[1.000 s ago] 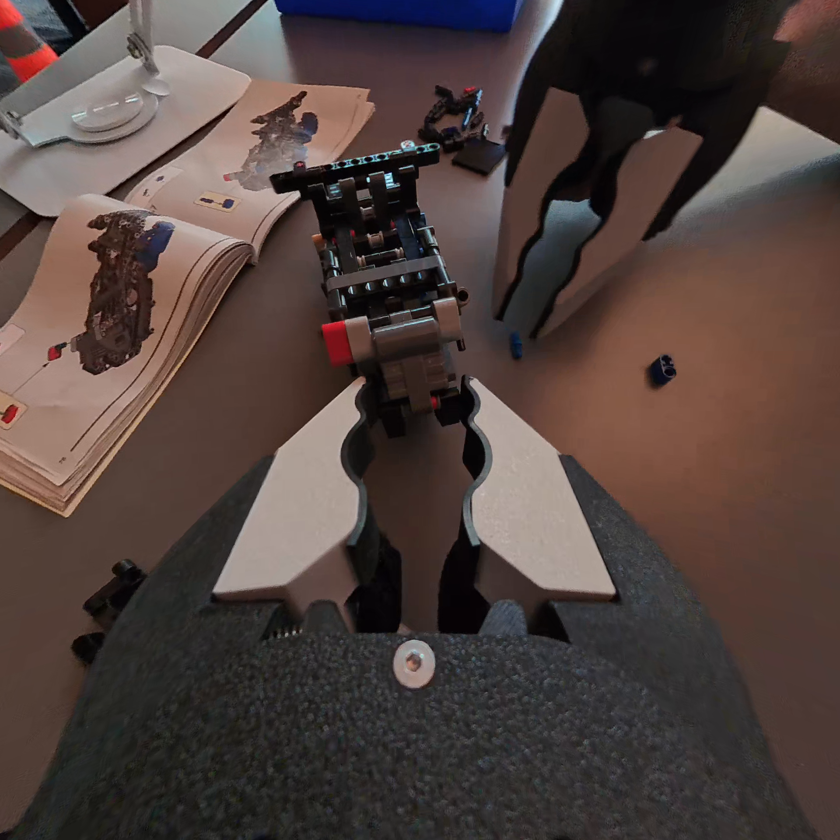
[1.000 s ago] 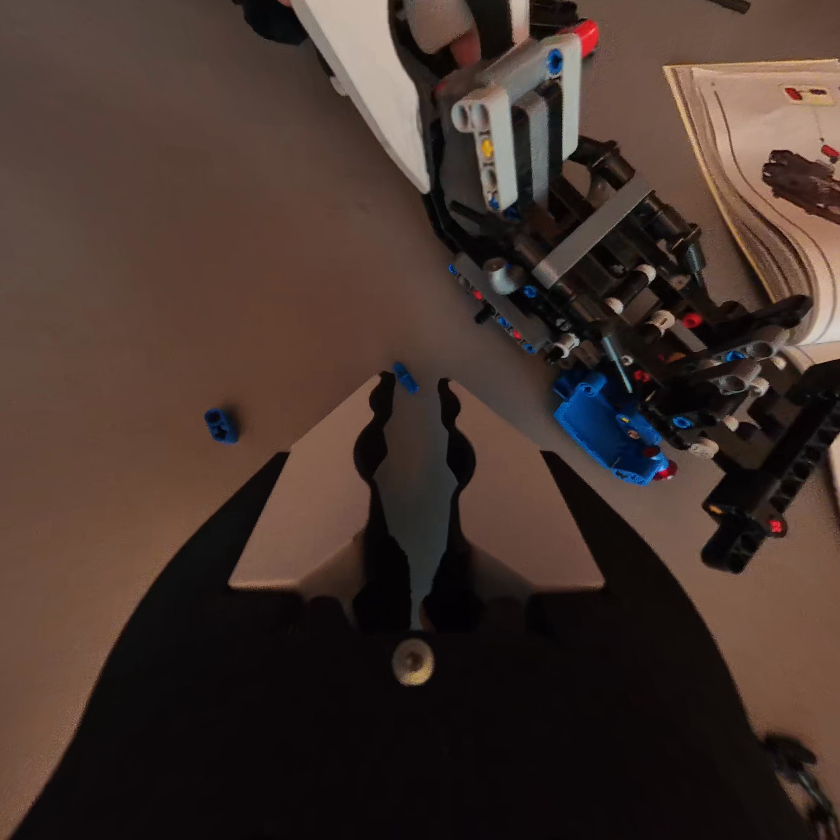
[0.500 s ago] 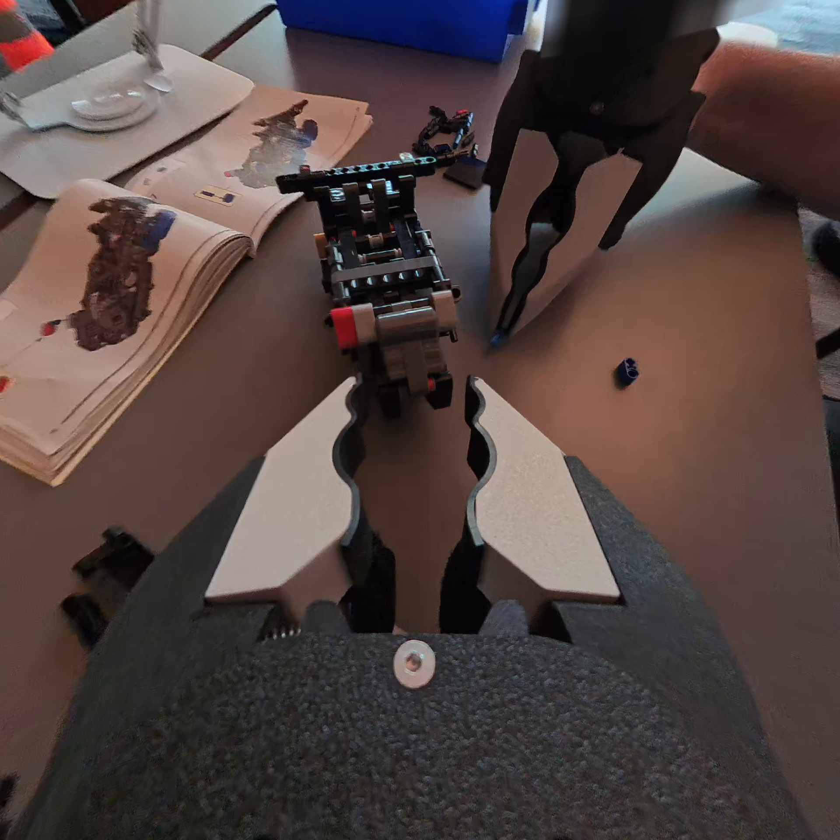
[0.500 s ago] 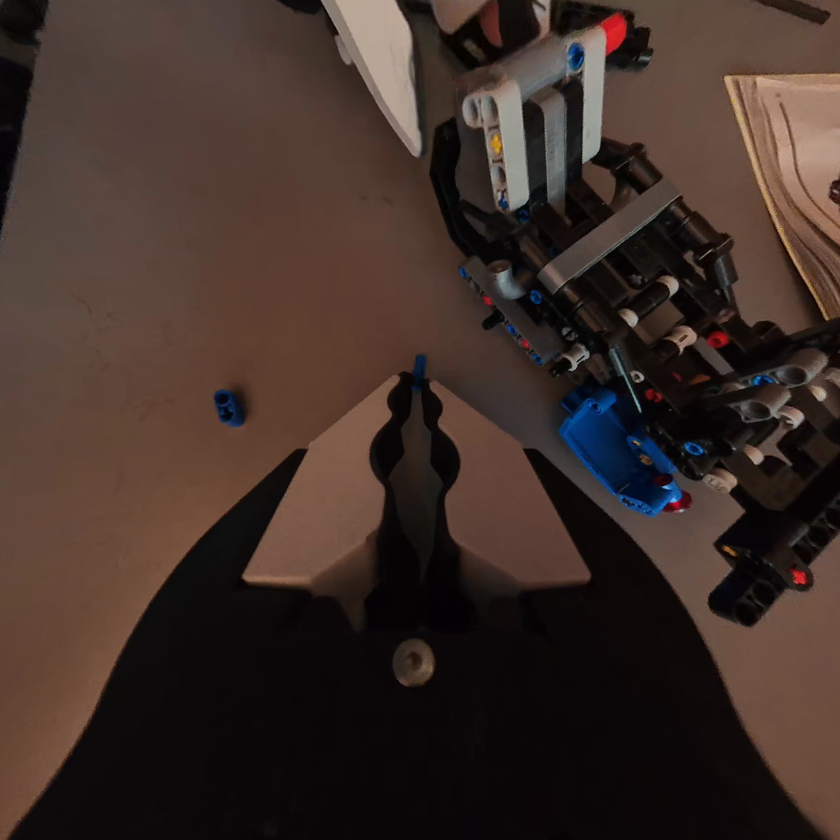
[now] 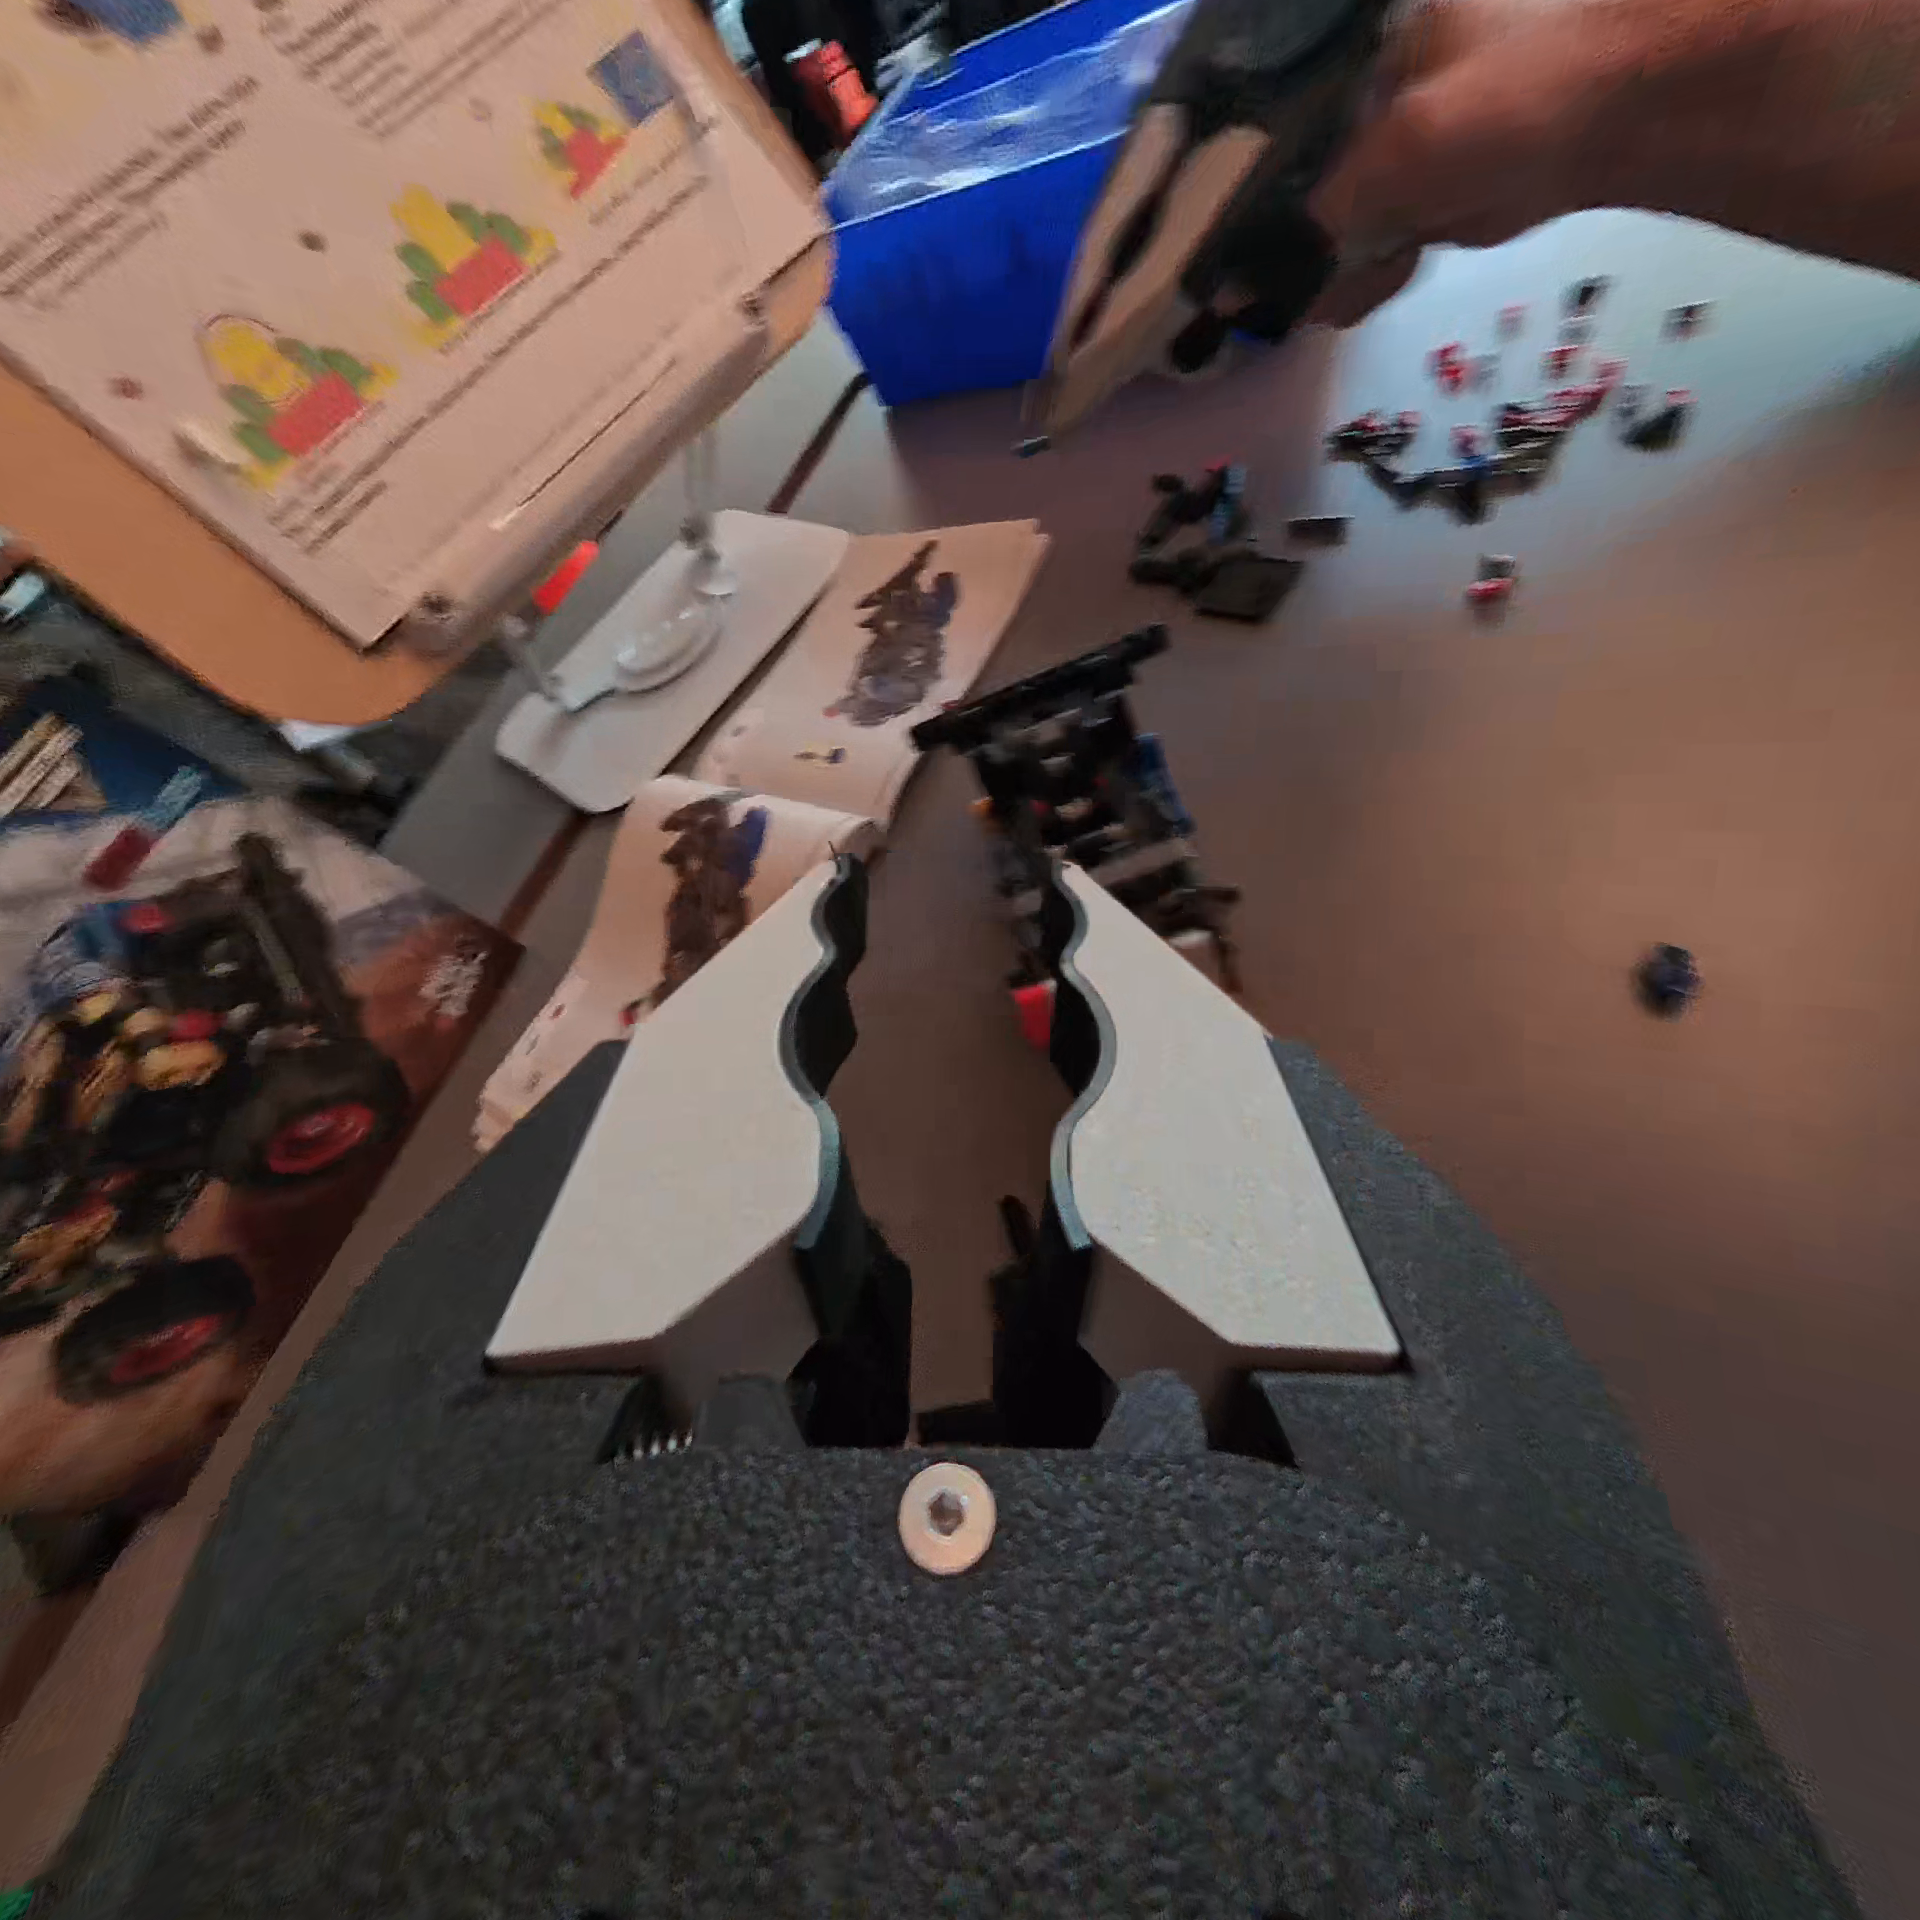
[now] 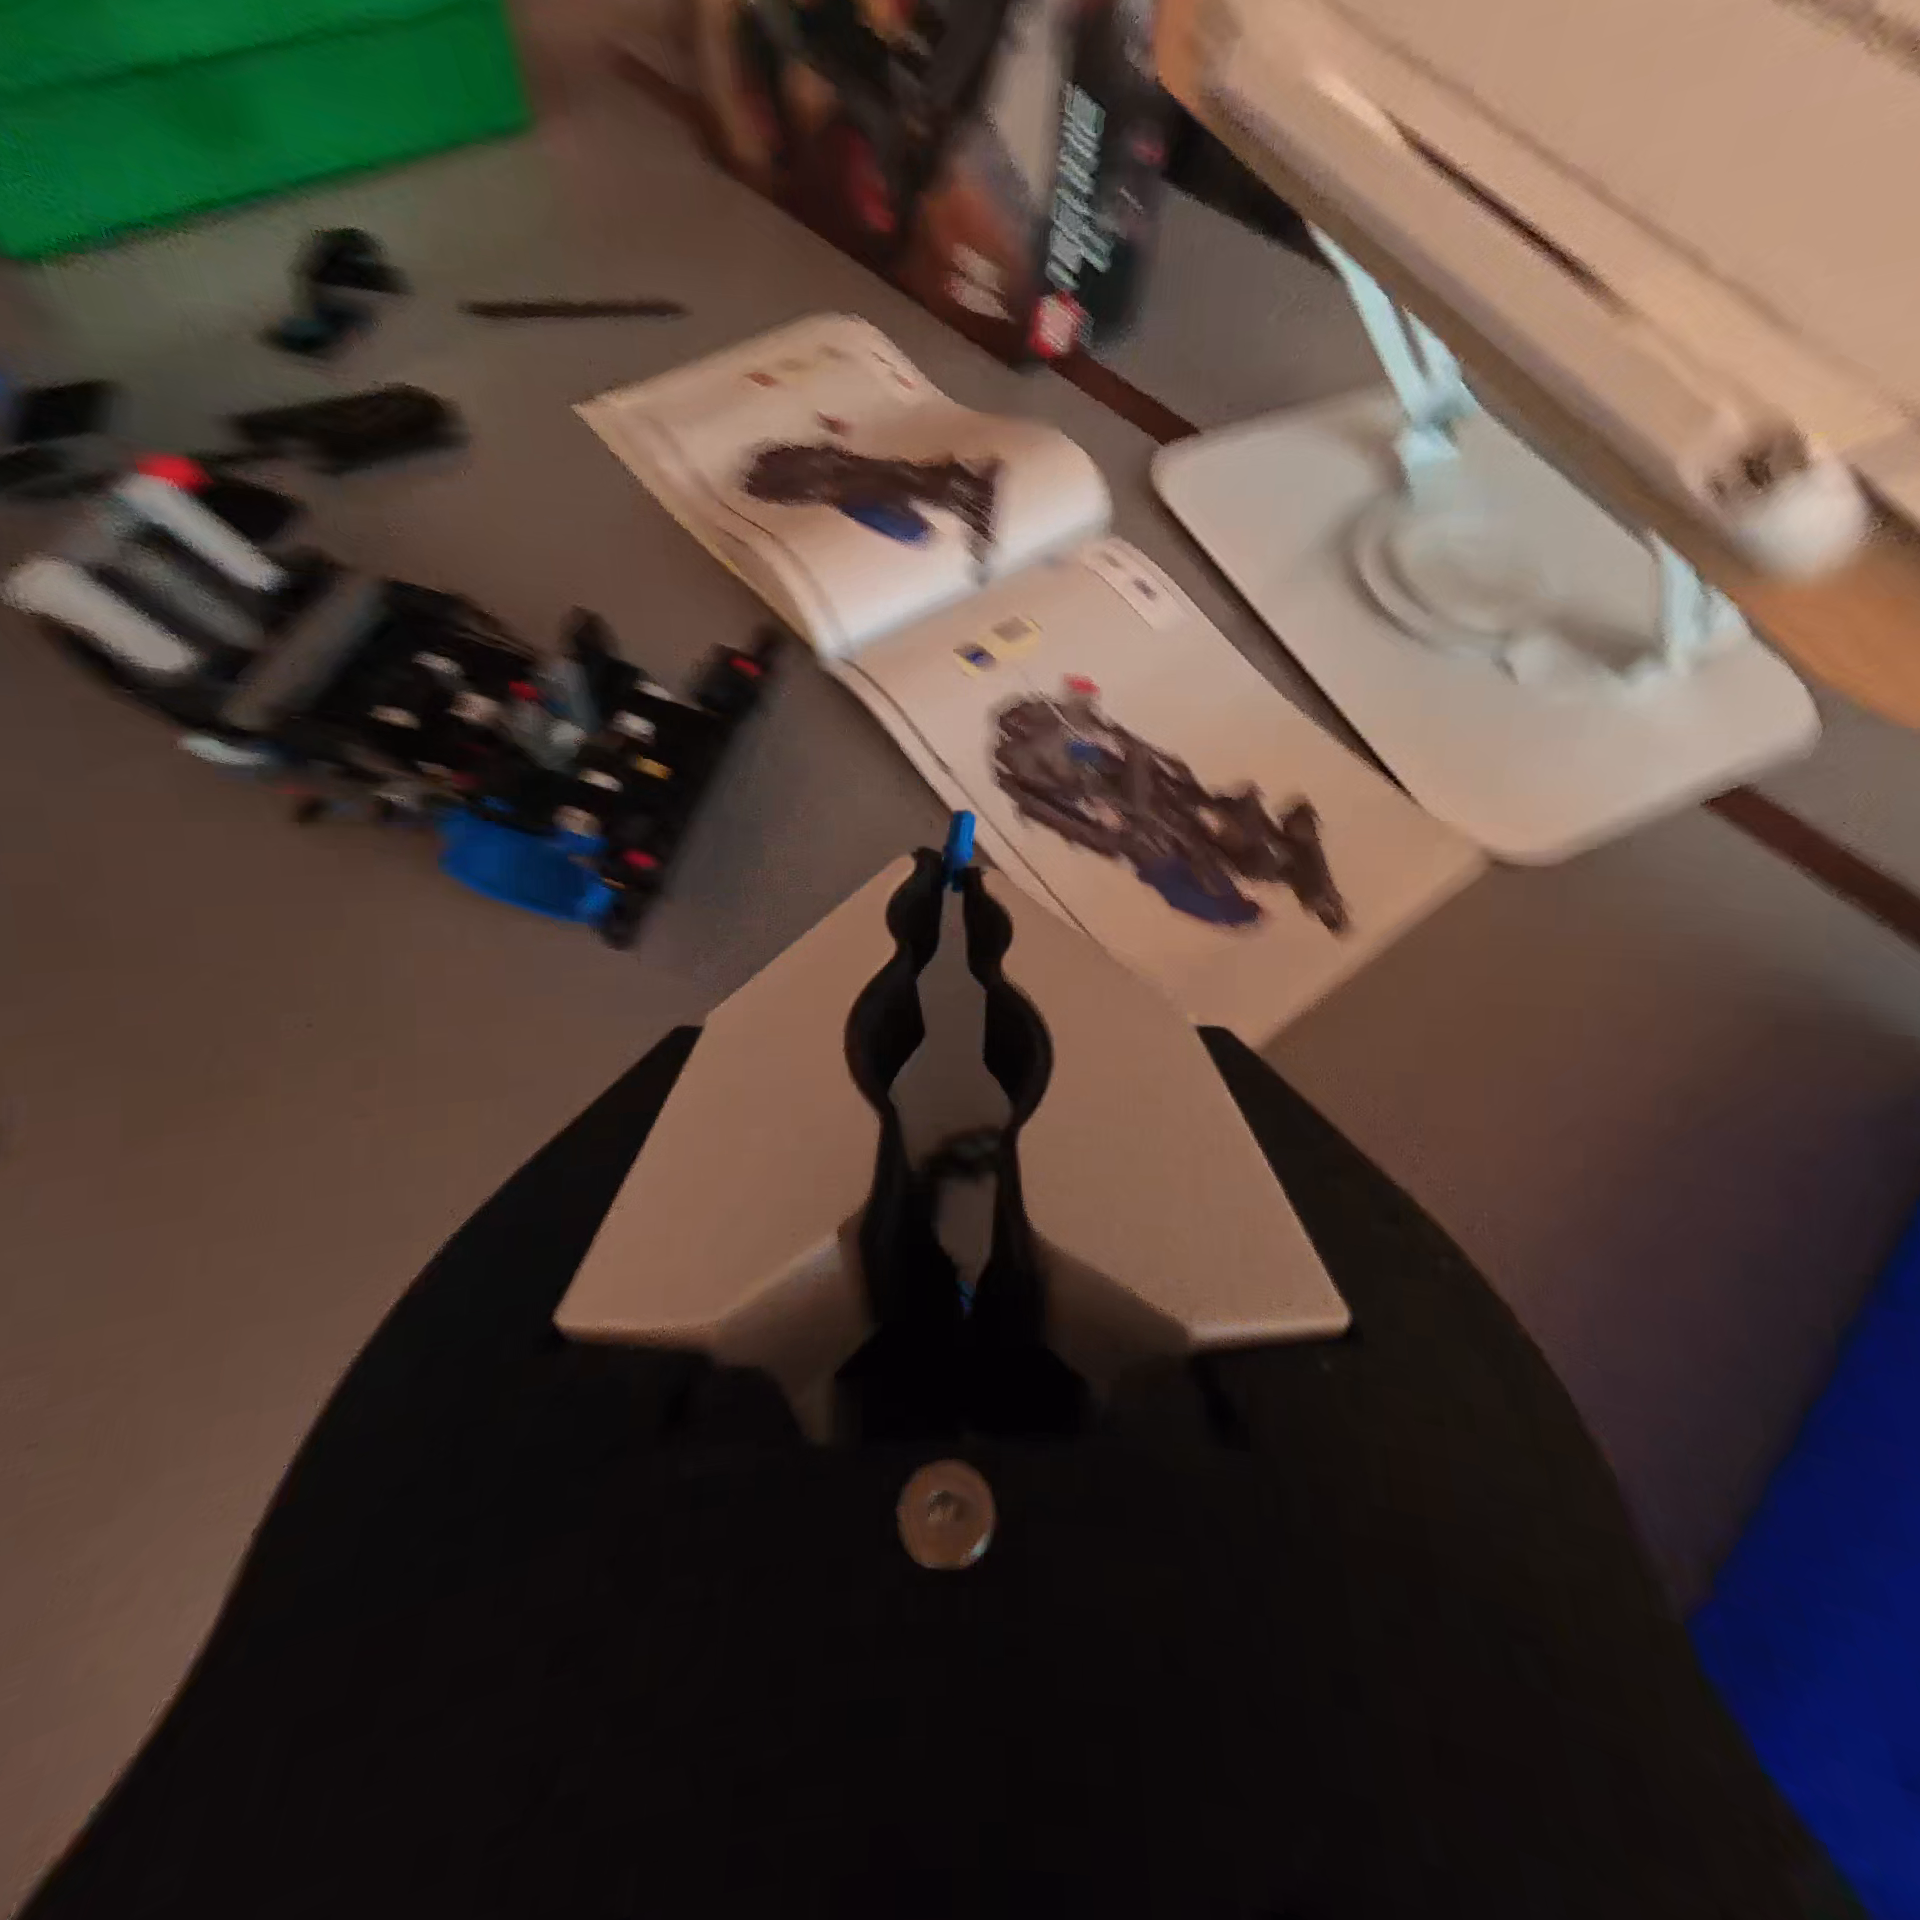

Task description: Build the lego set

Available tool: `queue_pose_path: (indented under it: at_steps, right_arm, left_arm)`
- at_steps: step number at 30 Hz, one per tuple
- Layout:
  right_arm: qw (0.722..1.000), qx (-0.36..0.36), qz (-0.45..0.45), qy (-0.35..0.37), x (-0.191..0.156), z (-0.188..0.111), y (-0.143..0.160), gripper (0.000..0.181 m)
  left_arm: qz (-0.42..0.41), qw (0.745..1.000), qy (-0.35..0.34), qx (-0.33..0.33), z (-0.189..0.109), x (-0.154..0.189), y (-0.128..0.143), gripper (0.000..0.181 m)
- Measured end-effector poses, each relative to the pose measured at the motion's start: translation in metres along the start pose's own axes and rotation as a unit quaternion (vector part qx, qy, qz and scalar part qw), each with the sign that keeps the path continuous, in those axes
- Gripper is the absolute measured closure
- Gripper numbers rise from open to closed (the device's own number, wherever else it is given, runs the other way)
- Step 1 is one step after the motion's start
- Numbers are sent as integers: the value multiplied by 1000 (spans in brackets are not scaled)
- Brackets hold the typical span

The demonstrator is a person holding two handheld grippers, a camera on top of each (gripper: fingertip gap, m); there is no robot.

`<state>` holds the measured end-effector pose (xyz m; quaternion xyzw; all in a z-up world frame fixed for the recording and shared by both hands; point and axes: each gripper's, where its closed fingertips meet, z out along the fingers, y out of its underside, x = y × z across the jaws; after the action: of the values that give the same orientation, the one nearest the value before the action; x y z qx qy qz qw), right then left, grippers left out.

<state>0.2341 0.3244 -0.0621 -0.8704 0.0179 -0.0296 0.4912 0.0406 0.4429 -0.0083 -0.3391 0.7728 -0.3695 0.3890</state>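
Note:
The partly built black and grey lego model lies on the table, also in the right wrist view. My left gripper is open and empty, raised in front of the model, whose near end is hidden behind its right finger. My right gripper is shut on a small blue pin that sticks out past its tips, held in the air above the open instruction booklet. In the left wrist view the right gripper hangs high at the back, held by a hand.
The booklet lies left of the model. A white stand base carries a cardboard board. A blue bin, a green bin, the set's box, loose pieces and a small blue connector surround the work area. The tips of one gripper are about 25 centimeters away from the tips of the other. It is some 20 centimeters from my left tips to the small blue connector.
My right gripper shut on the blue pin beside the model, lifted it off the table and swung away over the booklet. My left gripper drew back and tilted up from the model.

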Motion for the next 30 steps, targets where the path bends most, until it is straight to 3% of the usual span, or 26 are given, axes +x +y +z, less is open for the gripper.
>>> queue_pose_path:
  at_steps: [3, 10, 15, 19, 22, 25, 28, 30]
  right_arm:
    - [998, -24, 29, 55, 24, -2, 25, 177]
    - [995, -18, 75, 55, 28, -2, 32, 178]
    - [996, -28, 76, 47, 25, 3, 36, 177]
    - [996, -46, 59, 59, 27, 5, 44, 178]
    - [996, -44, 62, 56, 28, 5, 45, 177]
    - [995, -47, 67, 53, 30, 4, 48, 177]
    - [995, -45, 73, 47, 30, 4, 48, 177]
    - [995, -45, 74, 47, 31, 3, 48, 177]
  left_arm:
    - [-44, 998, -31, -28, 14, -24, 15, 149]
    - [-64, 995, -37, -65, 32, -45, 36, 156]
    - [-63, 982, -28, -177, 79, -101, 95, 139]
    - [-97, 966, 34, -238, 114, -109, 139, 137]
    - [-113, 964, 80, -226, 117, -89, 140, 150]
    - [-123, 966, 82, -213, 112, -76, 138, 154]
    - [-127, 963, 87, -220, 105, -72, 136, 151]
    - [-122, 971, 79, -188, 106, -83, 113, 143]
